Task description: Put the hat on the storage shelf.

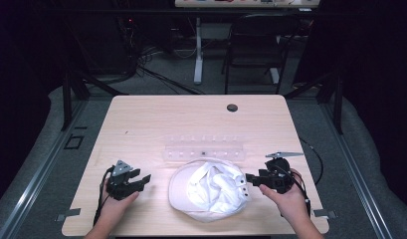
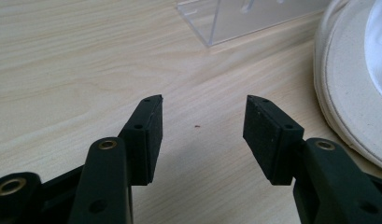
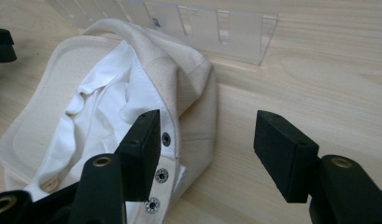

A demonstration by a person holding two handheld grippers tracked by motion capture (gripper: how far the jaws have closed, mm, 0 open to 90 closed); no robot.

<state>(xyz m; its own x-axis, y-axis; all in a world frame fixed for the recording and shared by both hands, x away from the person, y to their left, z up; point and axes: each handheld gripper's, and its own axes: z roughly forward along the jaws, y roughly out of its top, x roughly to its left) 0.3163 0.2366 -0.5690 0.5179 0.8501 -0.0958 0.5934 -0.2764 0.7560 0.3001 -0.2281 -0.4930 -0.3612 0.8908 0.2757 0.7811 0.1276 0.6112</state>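
In the high view, a cream cap (image 1: 207, 188) lay upside down on the table (image 1: 141, 119) between the left gripper (image 1: 141, 180) and right gripper (image 1: 248, 180). In the left gripper view, the jaws stood apart over bare wood, the cap off to their right. In the right gripper view, the jaws gaped empty, the snap strap (image 3: 158, 186) beside the left one and a clear rack (image 3: 216, 28) beyond.

wooden table (image 1: 141, 119), cream hat (image 1: 208, 186); clear rack (image 1: 203, 149)
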